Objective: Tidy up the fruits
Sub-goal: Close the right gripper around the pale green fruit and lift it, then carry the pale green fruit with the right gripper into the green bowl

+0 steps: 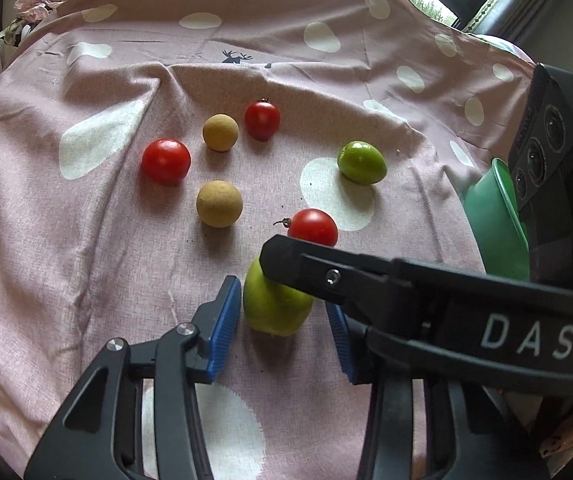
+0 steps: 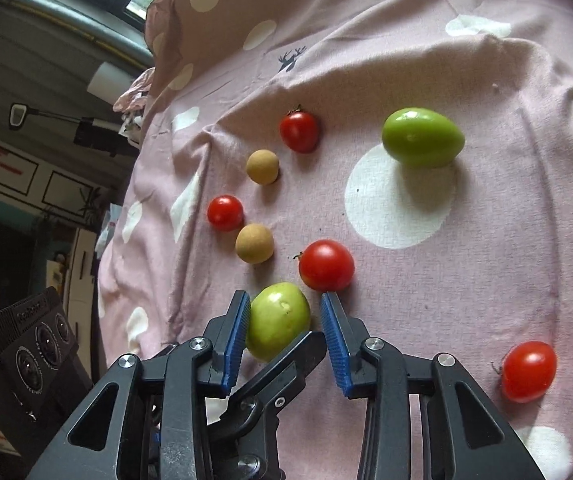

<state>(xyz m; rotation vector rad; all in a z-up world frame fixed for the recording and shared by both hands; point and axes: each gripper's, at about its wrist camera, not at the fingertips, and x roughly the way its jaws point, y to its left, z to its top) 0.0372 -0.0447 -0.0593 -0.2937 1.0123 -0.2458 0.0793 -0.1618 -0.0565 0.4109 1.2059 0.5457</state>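
Note:
Fruits lie on a pink dotted cloth (image 1: 86,240). A light green fruit (image 1: 276,306) sits between the blue pads of my left gripper (image 1: 284,320), whose jaws are open around it. My right gripper (image 2: 284,340) is open around the same green fruit (image 2: 278,320), and its black finger (image 1: 306,264) crosses over the fruit in the left wrist view. A red tomato (image 1: 313,227) lies just beyond. A second green fruit (image 1: 361,162), two more tomatoes (image 1: 166,161) (image 1: 262,120) and two tan round fruits (image 1: 219,203) (image 1: 220,133) lie farther off.
A green bowl (image 1: 494,220) stands at the right edge of the left wrist view, partly behind the right gripper's body. Another tomato (image 2: 528,370) lies at the lower right of the right wrist view. The cloth (image 2: 466,280) is wrinkled with folds toward the back.

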